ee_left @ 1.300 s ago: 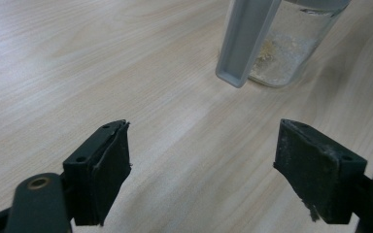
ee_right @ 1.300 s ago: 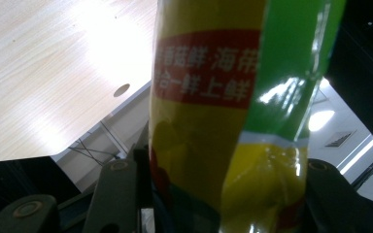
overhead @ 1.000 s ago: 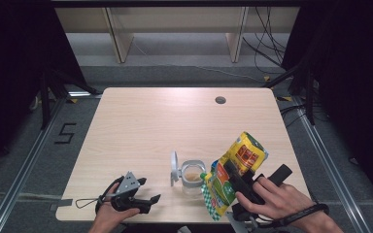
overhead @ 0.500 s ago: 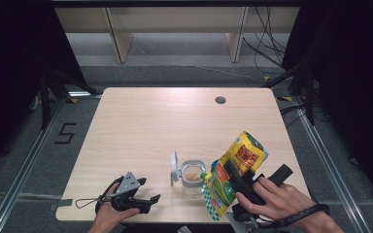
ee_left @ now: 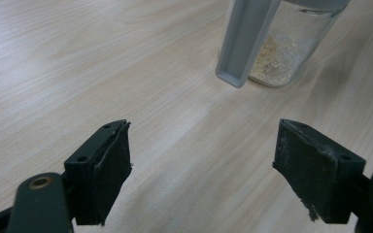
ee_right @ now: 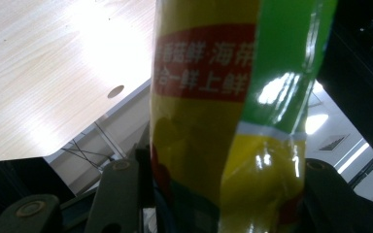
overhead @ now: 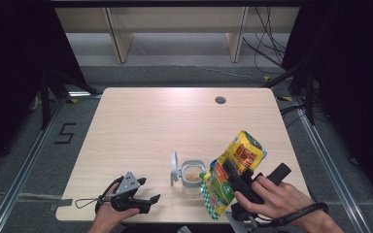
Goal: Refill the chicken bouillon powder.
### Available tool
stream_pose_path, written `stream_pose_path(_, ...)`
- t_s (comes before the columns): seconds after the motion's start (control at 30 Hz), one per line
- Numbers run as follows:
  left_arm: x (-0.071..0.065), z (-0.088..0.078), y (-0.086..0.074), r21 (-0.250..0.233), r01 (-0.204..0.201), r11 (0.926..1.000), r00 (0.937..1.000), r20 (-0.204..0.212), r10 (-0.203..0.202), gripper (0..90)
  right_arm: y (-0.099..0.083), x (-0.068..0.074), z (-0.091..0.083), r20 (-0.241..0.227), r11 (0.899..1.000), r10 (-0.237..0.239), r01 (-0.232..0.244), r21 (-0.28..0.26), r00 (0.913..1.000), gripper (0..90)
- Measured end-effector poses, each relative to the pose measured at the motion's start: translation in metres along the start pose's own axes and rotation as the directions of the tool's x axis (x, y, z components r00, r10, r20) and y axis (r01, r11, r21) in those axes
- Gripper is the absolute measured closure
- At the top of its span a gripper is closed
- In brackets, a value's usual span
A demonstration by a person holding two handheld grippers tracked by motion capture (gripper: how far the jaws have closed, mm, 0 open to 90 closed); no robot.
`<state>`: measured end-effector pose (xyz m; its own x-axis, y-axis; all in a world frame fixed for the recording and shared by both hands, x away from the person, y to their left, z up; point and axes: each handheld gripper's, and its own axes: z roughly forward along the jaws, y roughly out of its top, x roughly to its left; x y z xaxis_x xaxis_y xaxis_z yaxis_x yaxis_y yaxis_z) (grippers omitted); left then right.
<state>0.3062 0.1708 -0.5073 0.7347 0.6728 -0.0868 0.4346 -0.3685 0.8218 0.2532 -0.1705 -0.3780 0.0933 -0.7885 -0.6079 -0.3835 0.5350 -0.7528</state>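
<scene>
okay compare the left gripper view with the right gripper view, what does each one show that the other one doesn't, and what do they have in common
Left gripper view: the left tongs open over bare wood, with a clear jar holding pale powder ahead and its grey flip lid hanging open beside it.

Right gripper view: the right tongs clamped on a yellow and green bag with a red label, plus a round hole near the table's far edge and dark surroundings beyond.

Both: the light wooden table, and a pair of black tongs rising from the bottom.
</scene>
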Motion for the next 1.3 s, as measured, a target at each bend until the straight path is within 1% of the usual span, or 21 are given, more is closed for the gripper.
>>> stream_pose_path(0.13,0.0001,0.0003,0.0001,0.004,0.001,1.0000,1.0000,0.002,-0.001,20.1,-0.0008,-0.0014,0.0002,-0.004,1.000,-0.011,0.011,0.000,0.9999,55.9)
stream_pose_path(0.2,0.0000,0.0013,-0.0004,-0.004,-0.003,1.0000,1.0000,-0.009,0.003,20.1,-0.0011,-0.0019,-0.0001,0.005,1.000,-0.005,0.004,0.001,1.0000,56.3)
stream_pose_path(0.3,0.0001,0.0004,0.0003,0.003,0.001,1.0000,1.0000,0.000,-0.001,20.1,-0.0010,-0.0026,0.0007,-0.001,1.000,-0.006,0.006,-0.001,1.0000,56.4)
stream_pose_path(0.33,0.0013,-0.0006,0.0004,0.015,-0.016,0.9998,0.9999,-0.001,0.016,20.1,-0.0008,-0.0027,0.0012,-0.001,1.000,-0.004,0.004,-0.001,1.0000,56.5)
stream_pose_path(0.4,0.0008,-0.0003,0.0002,0.007,-0.006,1.0000,0.9999,-0.010,0.006,20.1,-0.0001,-0.0033,0.0020,0.004,1.000,-0.006,0.006,-0.001,1.0000,56.5)
stream_pose_path(0.43,0.0007,-0.0002,-0.0003,0.017,0.006,0.9998,0.9998,-0.017,-0.005,20.1,0.0002,-0.0036,0.0025,0.002,1.000,-0.015,0.015,-0.001,0.9999,56.7)
stream_pose_path(0.47,0.0007,-0.0002,-0.0003,0.014,0.002,0.9999,0.9999,-0.016,-0.002,20.1,0.0001,-0.0038,0.0031,0.004,1.000,-0.014,0.014,-0.003,0.9999,56.7)
stream_pose_path(0.5,0.0002,-0.0003,-0.0003,0.001,0.009,1.0000,1.0000,-0.004,-0.009,19.9,-0.0001,-0.0039,0.0036,0.004,1.000,-0.006,0.006,-0.002,1.0000,56.7)
stream_pose_path(0.53,-0.0005,-0.0002,-0.0003,-0.013,0.007,0.9999,1.0000,-0.004,-0.007,19.8,-0.0002,-0.0040,0.0046,0.001,1.000,-0.013,0.013,-0.001,0.9999,56.8)
stream_pose_path(0.57,-0.0020,-0.0001,0.0000,-0.023,0.026,0.9994,0.9996,0.009,-0.026,19.8,-0.0005,-0.0039,0.0052,0.003,1.000,-0.016,0.016,-0.001,0.9999,56.8)
stream_pose_path(0.6,-0.0022,-0.0002,0.0003,-0.022,0.025,0.9994,0.9997,0.006,-0.025,19.7,-0.0011,-0.0039,0.0056,0.003,1.000,-0.006,0.006,-0.004,1.0000,56.8)
stream_pose_path(0.67,-0.0014,-0.0004,0.0002,-0.014,0.019,0.9997,0.9998,0.007,-0.019,19.7,-0.0006,-0.0038,0.0065,-0.001,1.000,-0.017,0.017,-0.003,0.9999,56.9)
stream_pose_path(0.7,-0.0002,-0.0003,0.0003,-0.013,-0.002,0.9999,1.0000,-0.009,0.002,19.7,-0.0004,-0.0042,0.0066,-0.001,1.000,-0.018,0.018,-0.005,0.9998,56.9)
stream_pose_path(0.73,0.0009,-0.0007,0.0004,-0.006,-0.014,0.9999,0.9999,-0.008,0.014,19.7,-0.0002,-0.0044,0.0066,-0.002,1.000,-0.016,0.016,-0.007,0.9999,56.9)
stream_pose_path(0.77,0.0004,-0.0006,0.0003,-0.011,-0.005,0.9999,1.0000,-0.008,0.005,19.7,0.0000,-0.0043,0.0066,-0.001,1.000,-0.014,0.014,-0.008,0.9999,56.9)
stream_pose_path(0.9,0.0001,-0.0006,0.0003,-0.013,-0.006,0.9999,0.9999,-0.009,0.005,19.7,0.0000,-0.0044,0.0066,-0.001,1.000,-0.013,0.013,-0.007,0.9999,57.0)
stream_pose_path(0.93,-0.0006,-0.0001,0.0003,-0.017,0.004,0.9998,1.0000,0.000,-0.004,19.7,-0.0003,-0.0045,0.0067,-0.001,1.000,-0.015,0.015,-0.006,0.9999,57.0)
stream_pose_path(0.97,-0.0006,0.0000,0.0003,-0.018,0.003,0.9998,1.0000,-0.001,-0.003,19.7,-0.0007,-0.0045,0.0069,-0.001,1.000,-0.016,0.016,-0.005,0.9999,57.0)
stream_pose_path(1.03,0.0008,-0.0009,0.0005,-0.003,-0.018,0.9998,0.9998,-0.013,0.018,19.7,-0.0013,-0.0046,0.0071,0.007,1.000,-0.009,0.009,-0.003,0.9999,57.1)
stream_pose_path(1.13,-0.0001,-0.0005,0.0003,-0.015,-0.001,0.9999,1.0000,-0.008,0.001,19.6,-0.0022,-0.0052,0.0078,-0.002,1.000,-0.019,0.019,-0.002,0.9998,57.2)
stream_pose_path(1.3,0.0003,-0.0008,0.0003,-0.011,-0.007,0.9999,0.9999,-0.012,0.007,19.7,-0.0031,-0.0051,0.0083,-0.007,1.000,-0.021,0.021,-0.001,0.9998,57.3)
